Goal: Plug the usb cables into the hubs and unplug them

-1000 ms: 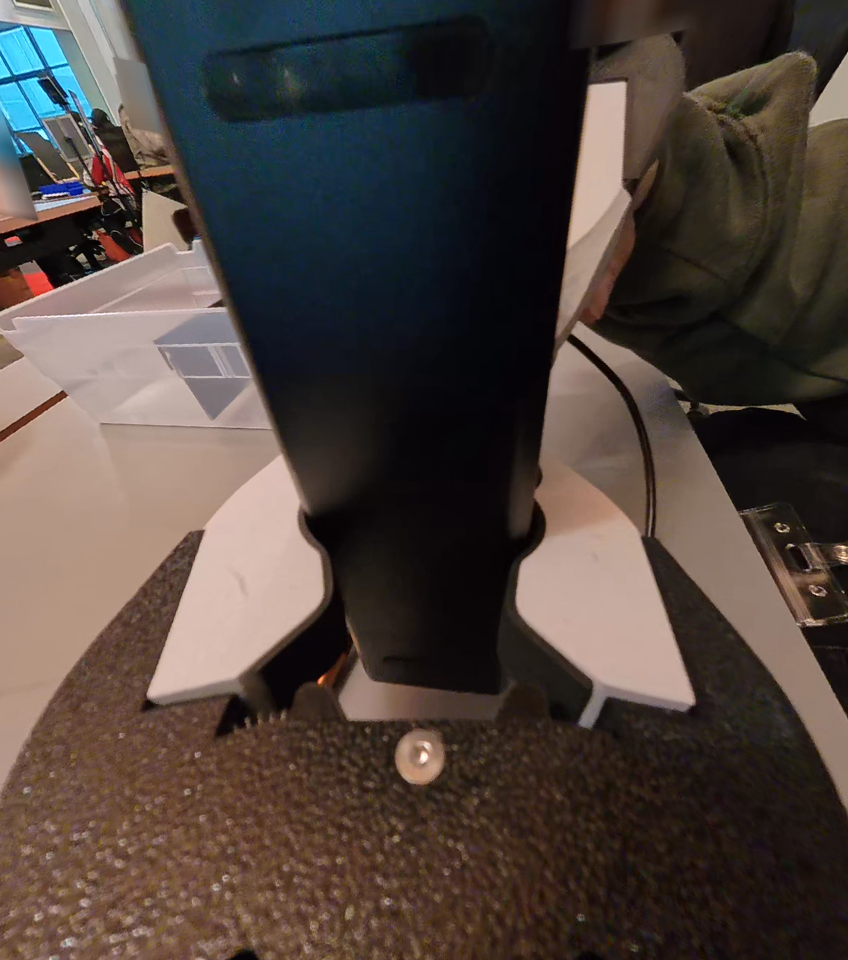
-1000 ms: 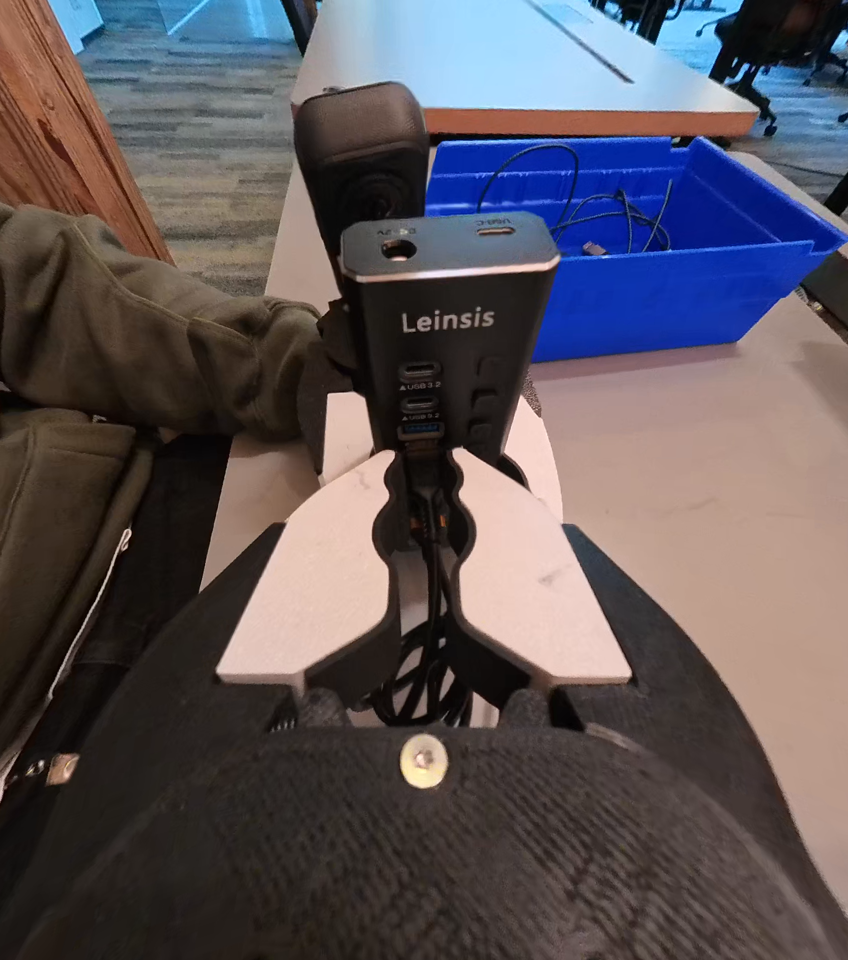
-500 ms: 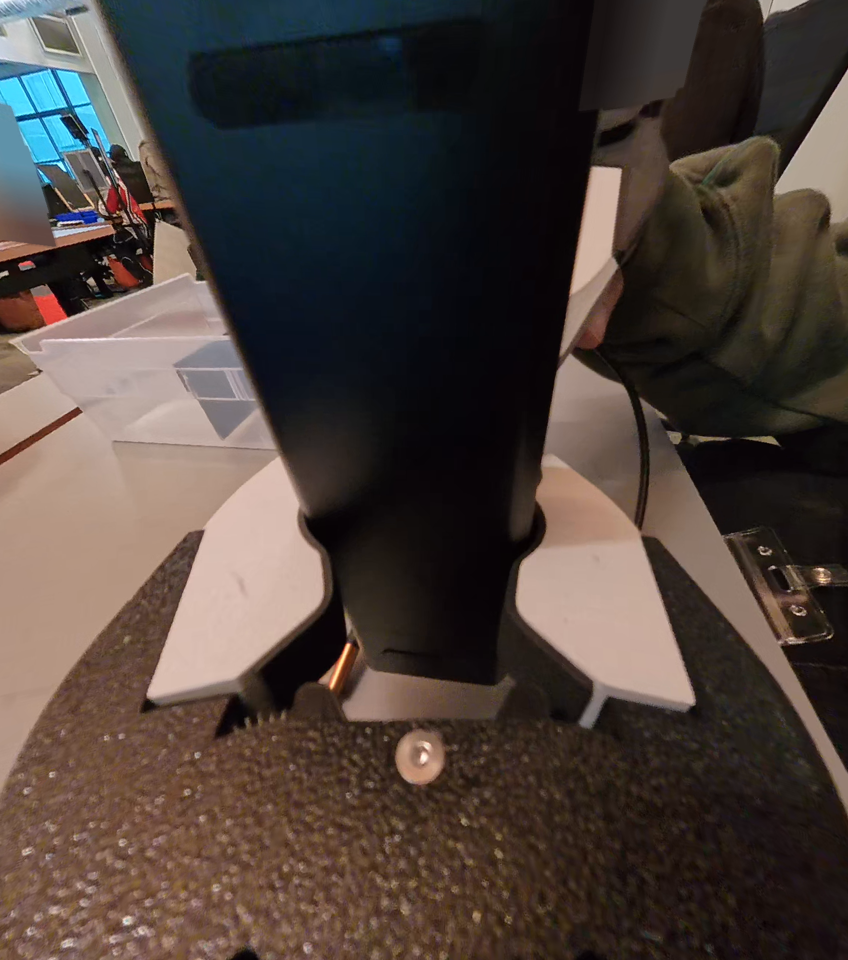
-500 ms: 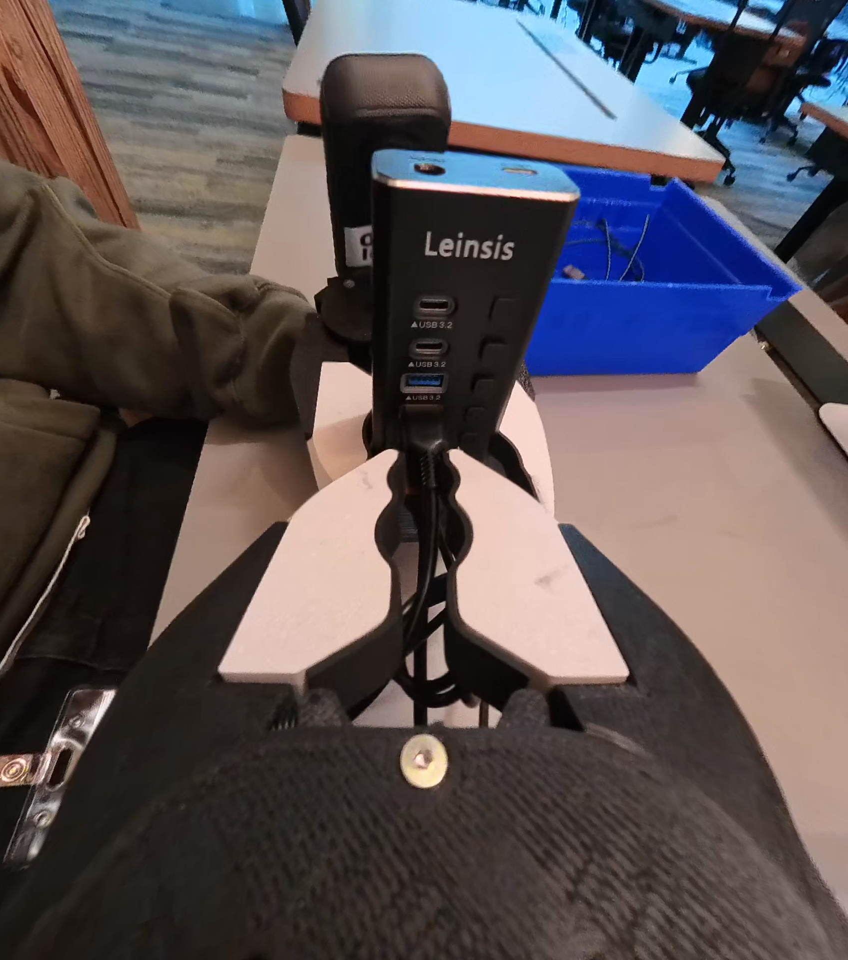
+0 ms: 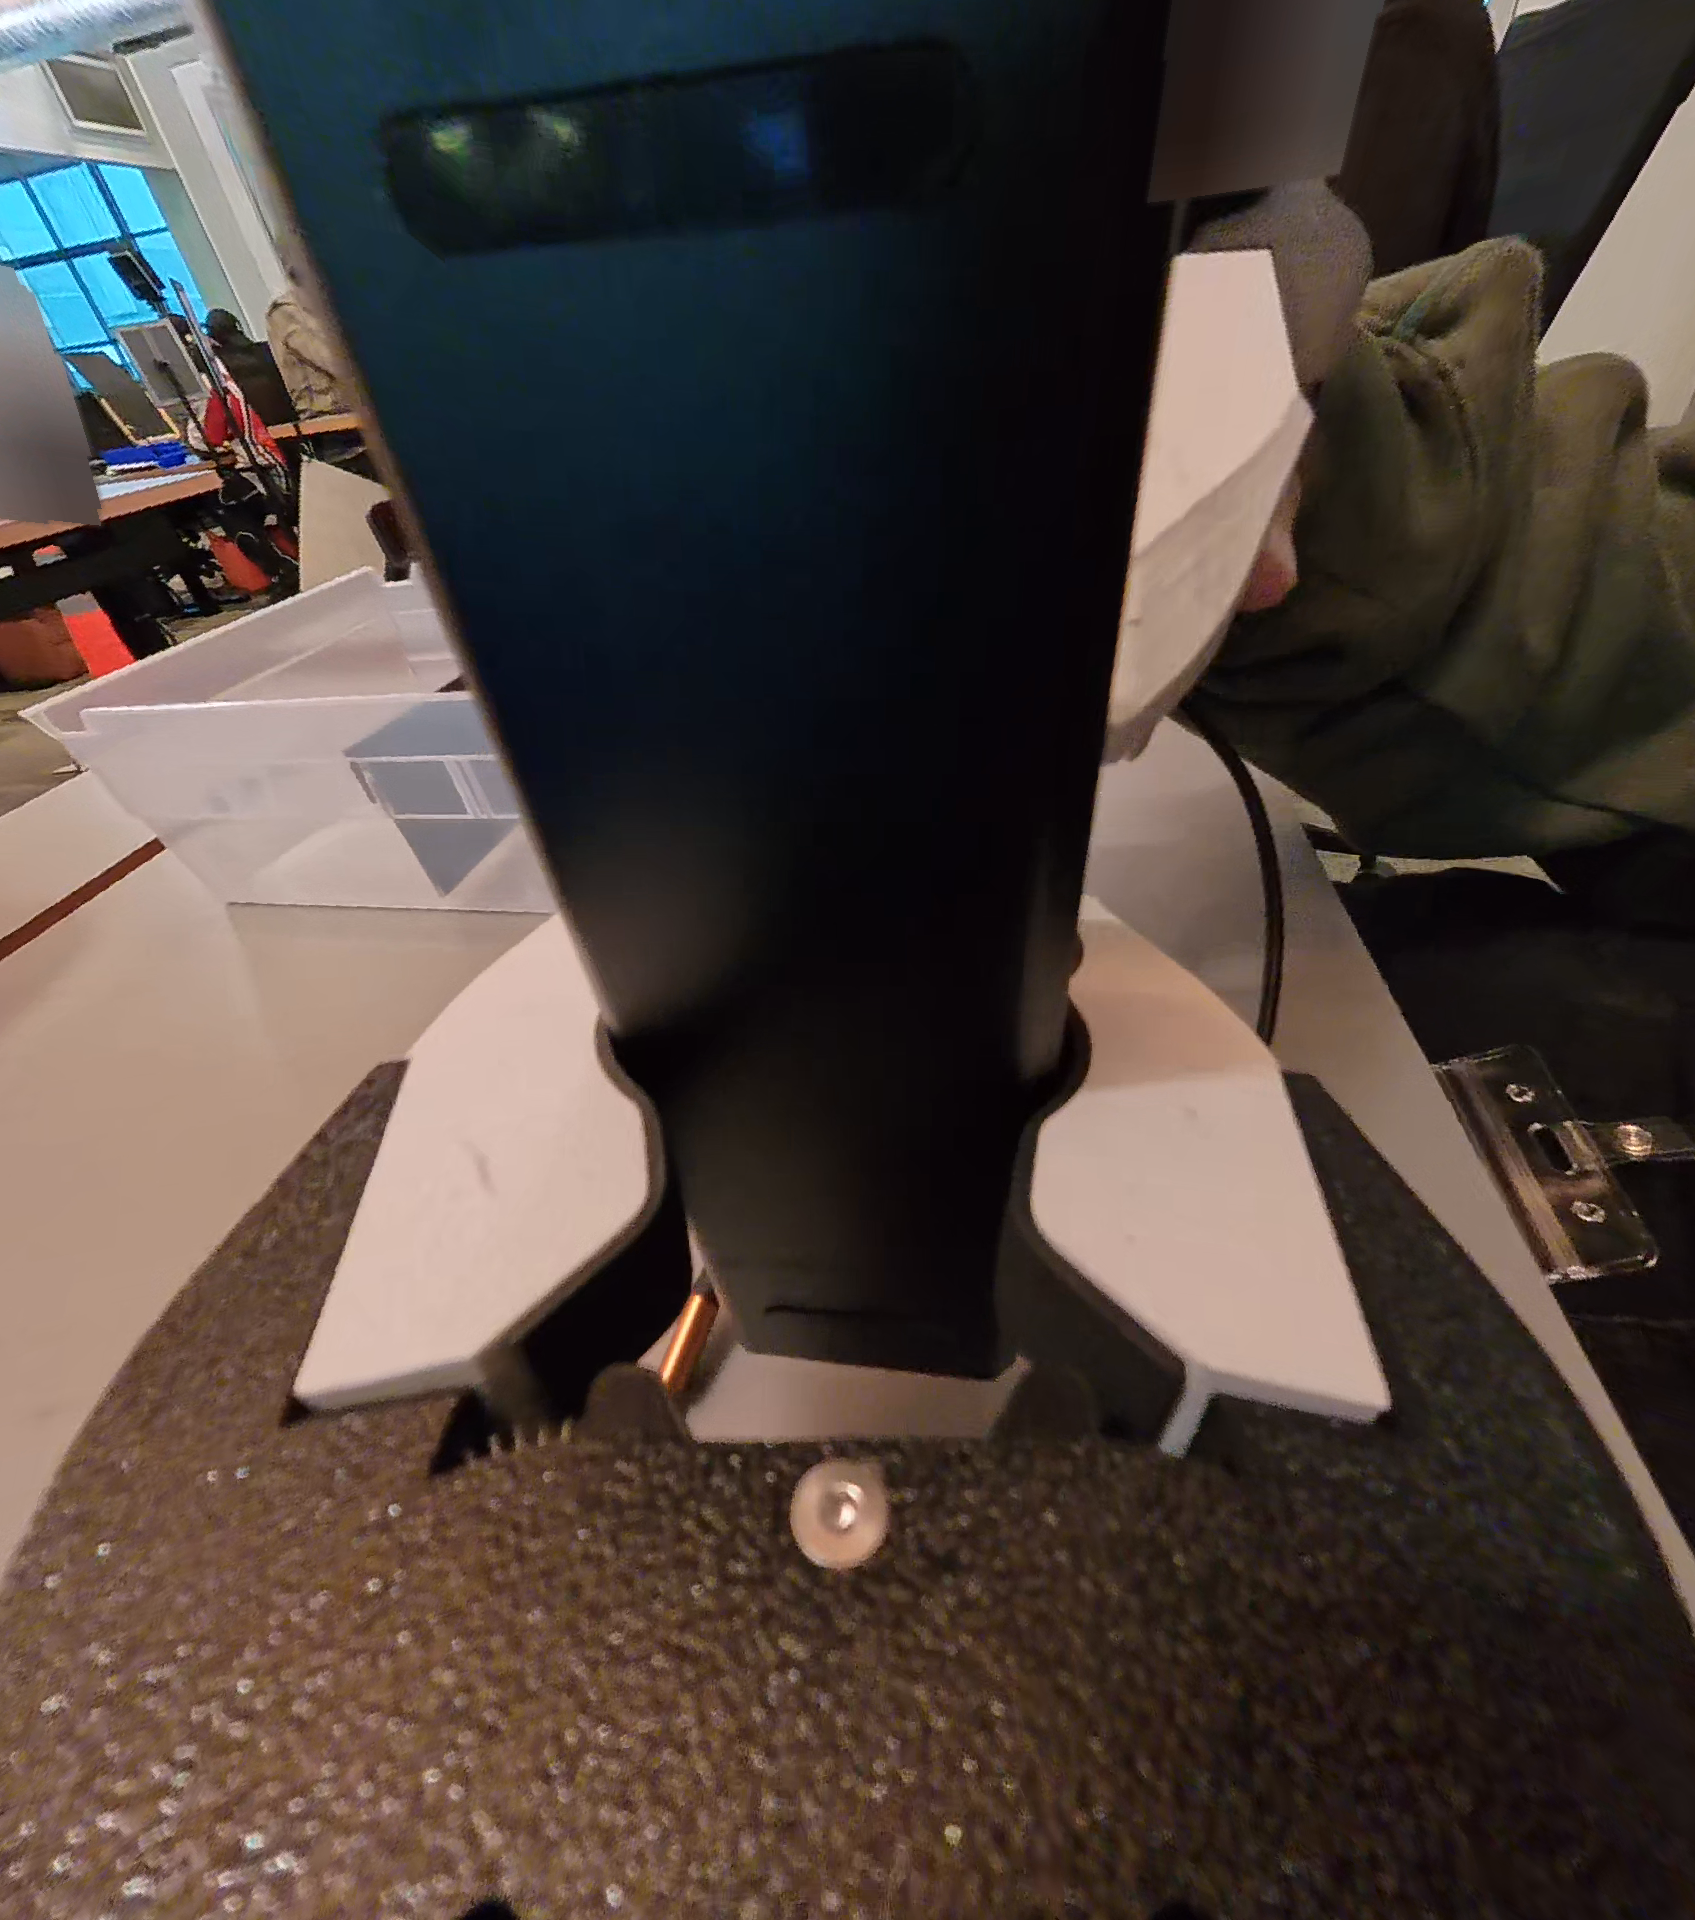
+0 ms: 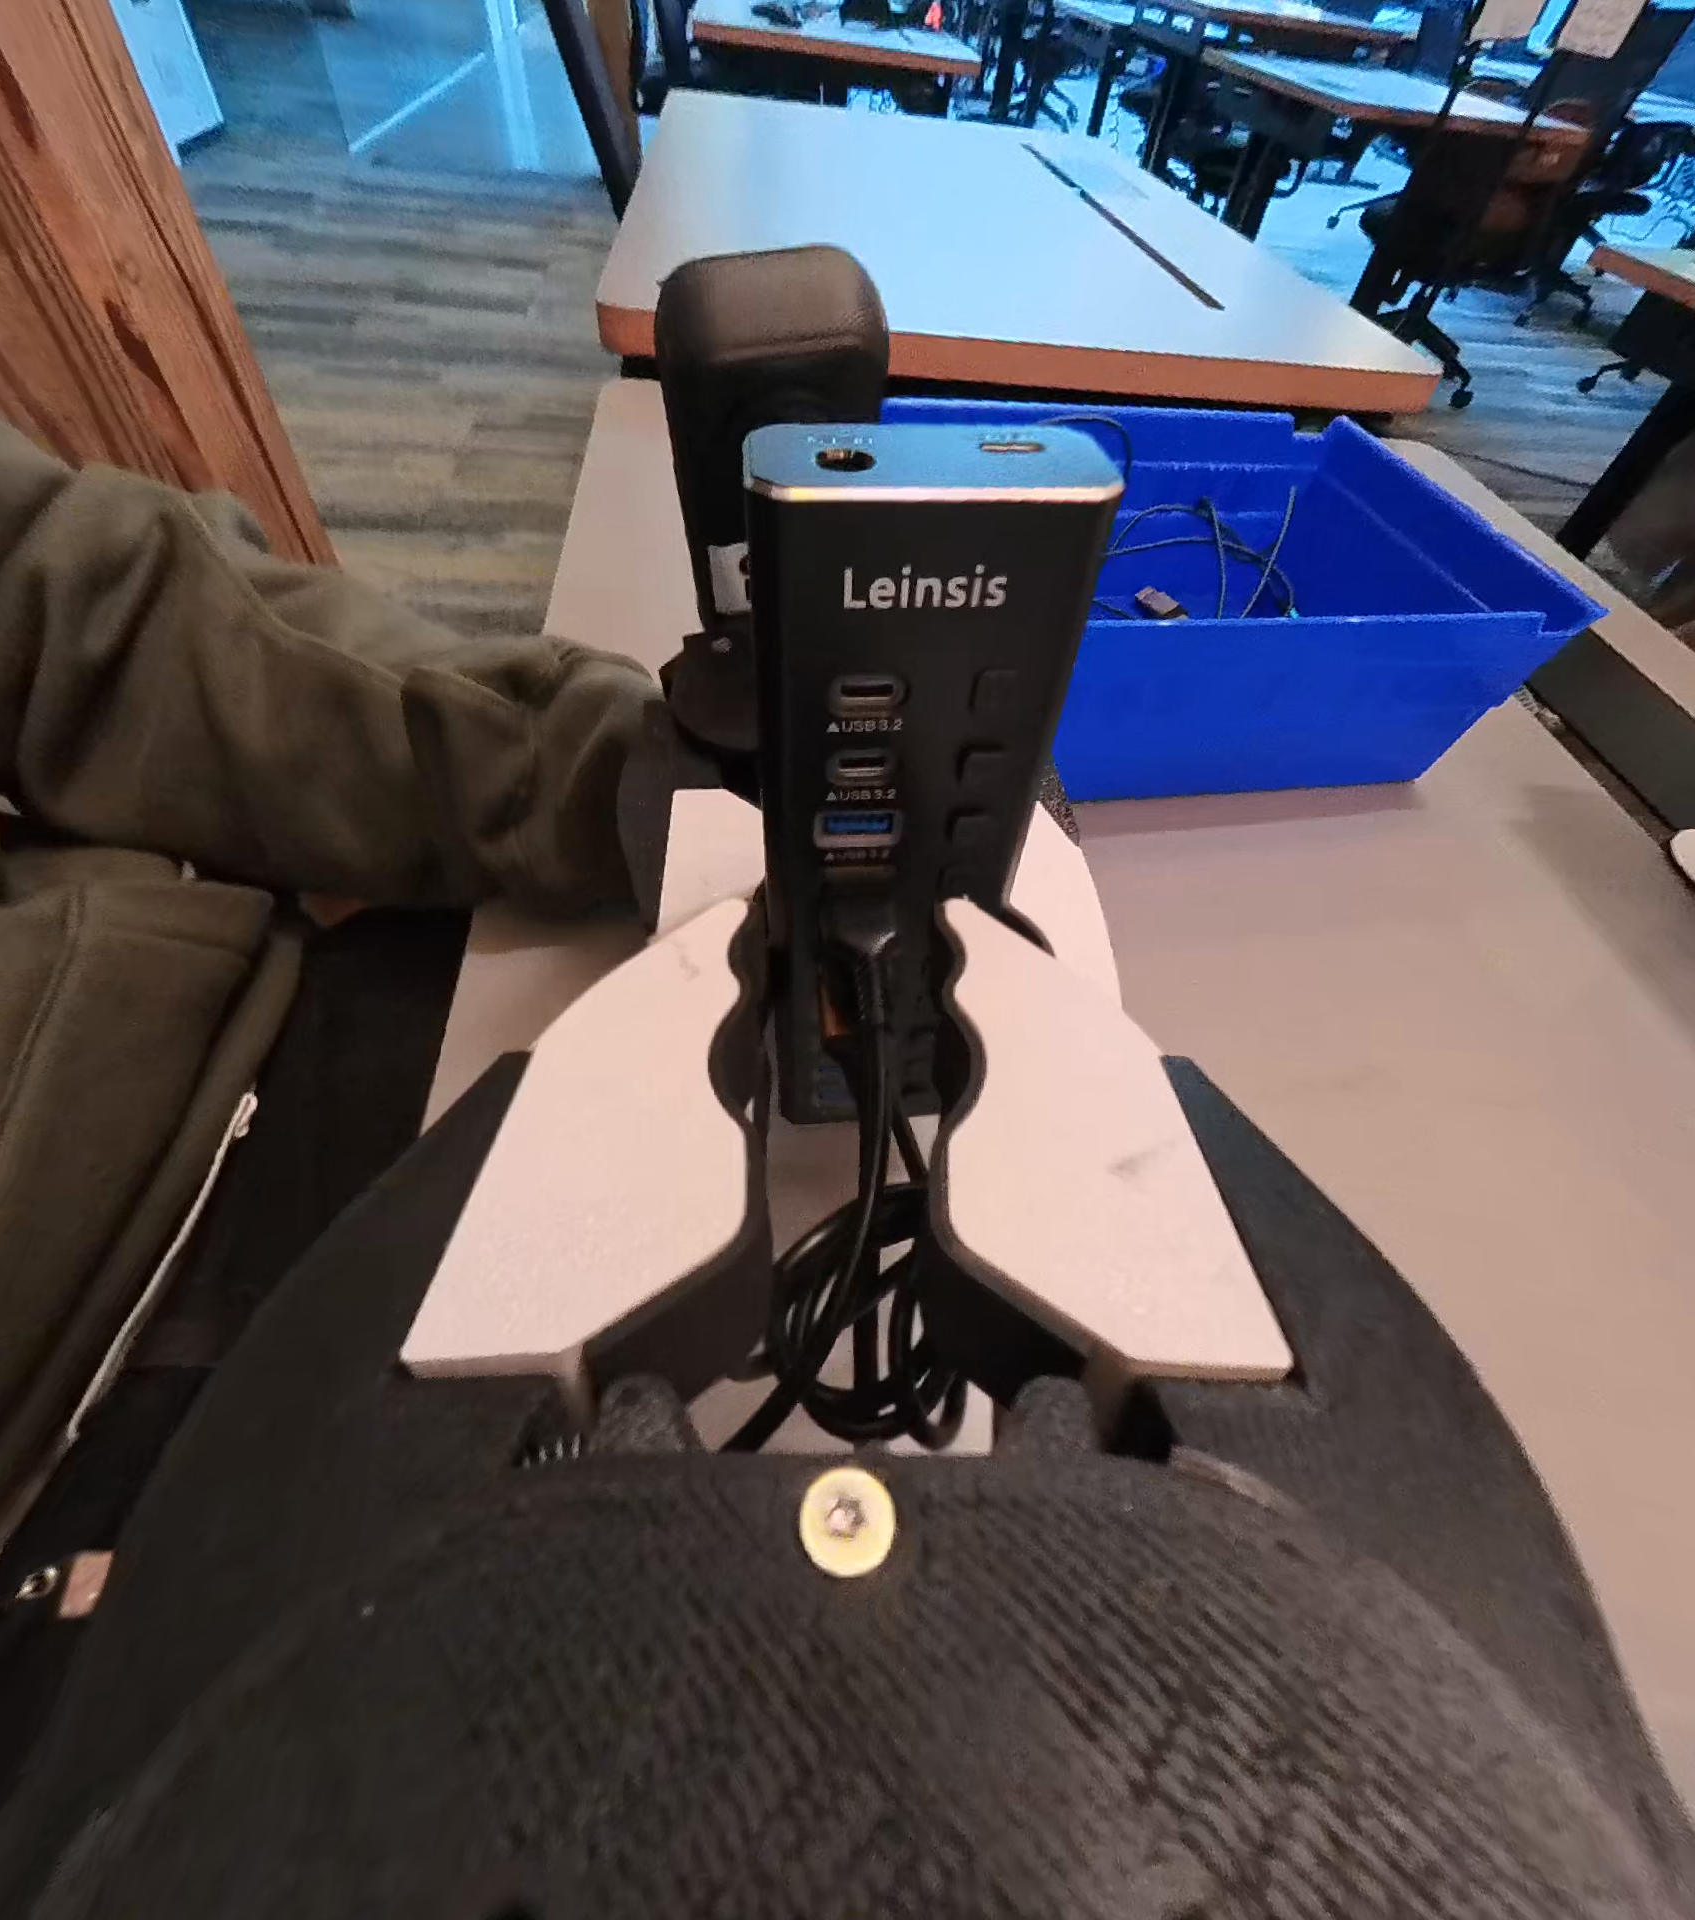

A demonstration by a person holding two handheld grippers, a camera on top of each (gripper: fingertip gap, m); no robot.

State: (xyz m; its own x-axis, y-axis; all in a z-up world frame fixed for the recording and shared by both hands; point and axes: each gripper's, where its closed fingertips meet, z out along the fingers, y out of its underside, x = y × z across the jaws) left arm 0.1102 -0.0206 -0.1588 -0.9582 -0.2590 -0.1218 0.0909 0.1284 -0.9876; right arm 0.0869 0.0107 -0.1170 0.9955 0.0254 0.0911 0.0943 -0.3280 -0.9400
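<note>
A black USB hub (image 6: 926, 623) stands upright, and my left gripper (image 5: 838, 987) is shut on its lower end. The hub's dark back (image 5: 718, 520) fills the left wrist view. In the right wrist view its port side faces me. A black USB cable (image 6: 869, 1122) is plugged into a port below the blue one and coils back between my fingers. My right gripper (image 6: 853, 925) sits around the plug with the jaws a little apart and not touching it. One white finger of the right gripper shows in the left wrist view (image 5: 1207, 520) behind the hub.
A blue bin (image 6: 1290, 717) holding loose cables stands on the table behind the hub. A clear plastic bin (image 5: 303, 790) stands on the other side. A person's green sleeves (image 6: 251, 707) and a clear badge holder (image 5: 1549, 1174) lie along the table edge. The gap from one gripper's tips to the other's is roughly 5 cm.
My right gripper's jaws have spread apart off the plug and drawn back a little. The plug stays in the hub. The left gripper still holds the hub, now seen more upright.
</note>
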